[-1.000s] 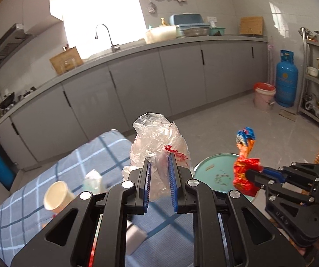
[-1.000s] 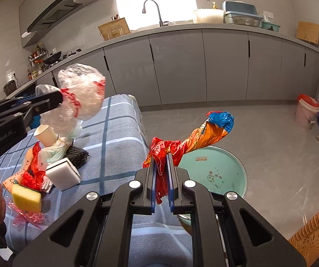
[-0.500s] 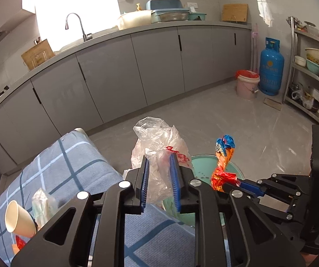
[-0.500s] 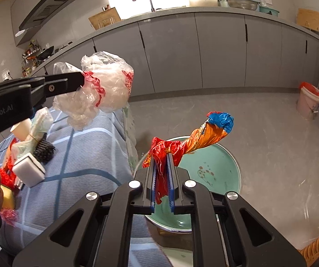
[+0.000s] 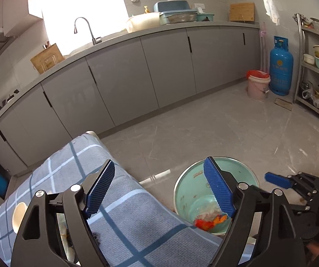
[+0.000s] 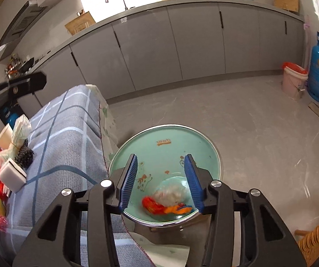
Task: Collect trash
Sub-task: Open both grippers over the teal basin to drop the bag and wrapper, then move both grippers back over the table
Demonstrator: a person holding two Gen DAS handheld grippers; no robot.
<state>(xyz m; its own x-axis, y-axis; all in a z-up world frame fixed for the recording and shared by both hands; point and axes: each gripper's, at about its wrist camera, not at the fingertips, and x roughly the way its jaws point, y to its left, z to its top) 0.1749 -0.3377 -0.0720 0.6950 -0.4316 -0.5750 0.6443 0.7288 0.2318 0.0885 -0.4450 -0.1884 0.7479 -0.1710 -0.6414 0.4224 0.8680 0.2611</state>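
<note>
Left gripper and right gripper, jaws wide and empty, hover over round mint-green metal bin; crumpled clear plastic bag and red-orange snack wrapper lie inside.

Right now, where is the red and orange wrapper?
The wrapper lies at the bottom of the green bin on the floor beside the table, next to a clear plastic bag. In the right wrist view it shows between the open right tool fingers.
</note>
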